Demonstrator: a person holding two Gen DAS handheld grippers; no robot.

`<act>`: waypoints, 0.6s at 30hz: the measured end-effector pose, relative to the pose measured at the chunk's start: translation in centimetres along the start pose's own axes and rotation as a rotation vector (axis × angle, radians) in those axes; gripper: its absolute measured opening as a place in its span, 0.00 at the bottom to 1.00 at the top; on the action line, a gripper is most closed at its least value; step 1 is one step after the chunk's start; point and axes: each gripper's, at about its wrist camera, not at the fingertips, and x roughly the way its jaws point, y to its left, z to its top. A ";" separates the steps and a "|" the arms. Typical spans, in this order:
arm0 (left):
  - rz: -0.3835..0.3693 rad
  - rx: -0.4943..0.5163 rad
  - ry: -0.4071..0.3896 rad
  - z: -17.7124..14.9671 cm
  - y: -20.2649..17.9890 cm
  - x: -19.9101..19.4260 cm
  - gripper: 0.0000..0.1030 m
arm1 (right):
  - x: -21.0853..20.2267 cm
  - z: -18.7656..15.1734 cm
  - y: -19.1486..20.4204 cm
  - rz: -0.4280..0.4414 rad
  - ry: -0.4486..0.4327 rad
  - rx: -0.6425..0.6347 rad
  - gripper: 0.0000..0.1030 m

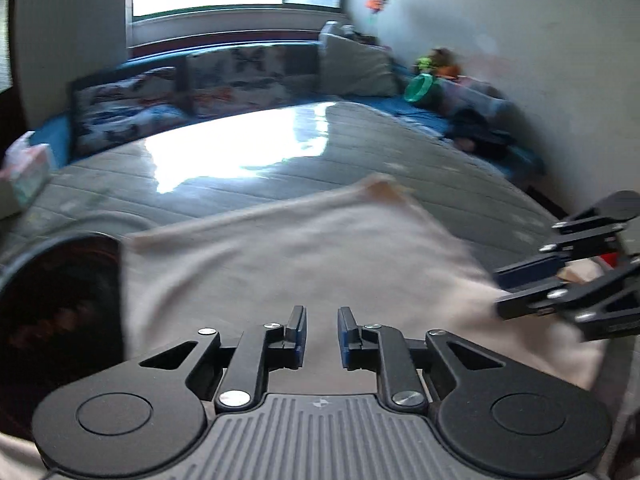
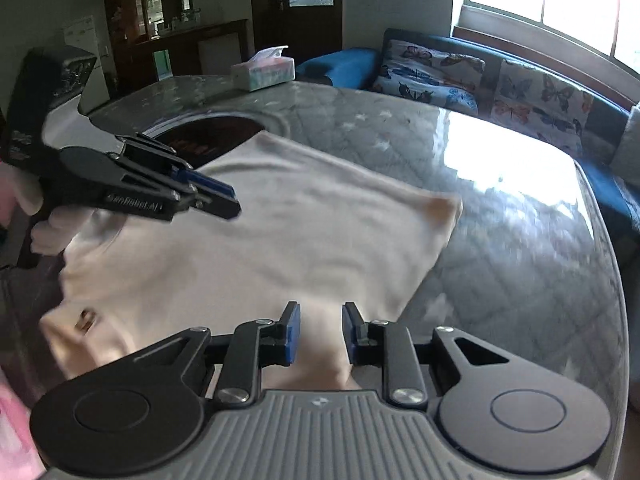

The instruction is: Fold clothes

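Hovering over shirt (image 2: 280, 232): our left gripper (image 1: 322, 334) and right gripper (image 2: 320, 330) slightly parted, empty; fold may slump.

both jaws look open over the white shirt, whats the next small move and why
Probably bring both grippers back down to the near edge of the white garment for another fold. The left gripper and right gripper both show open jaws with nothing pinched, and the cloth lies loosely flat on the table.
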 end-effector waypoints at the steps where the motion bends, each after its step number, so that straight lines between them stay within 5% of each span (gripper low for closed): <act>1: -0.018 0.012 -0.005 -0.3 -1.1 -0.3 0.18 | -0.4 -0.6 0.6 -0.009 -0.006 -0.008 0.21; 6: -0.105 0.060 -0.005 -1.8 -5.4 -1.1 0.18 | -1.3 -3.1 2.3 -0.040 -0.017 -0.026 0.22; 11: -0.114 0.134 0.023 -3.5 -8.0 -0.6 0.18 | -3.6 -4.8 1.4 -0.076 -0.062 0.080 0.22; 18: -0.125 0.143 0.020 -4.0 -9.4 -0.7 0.27 | -5.6 -5.9 -2.4 -0.267 -0.083 0.194 0.22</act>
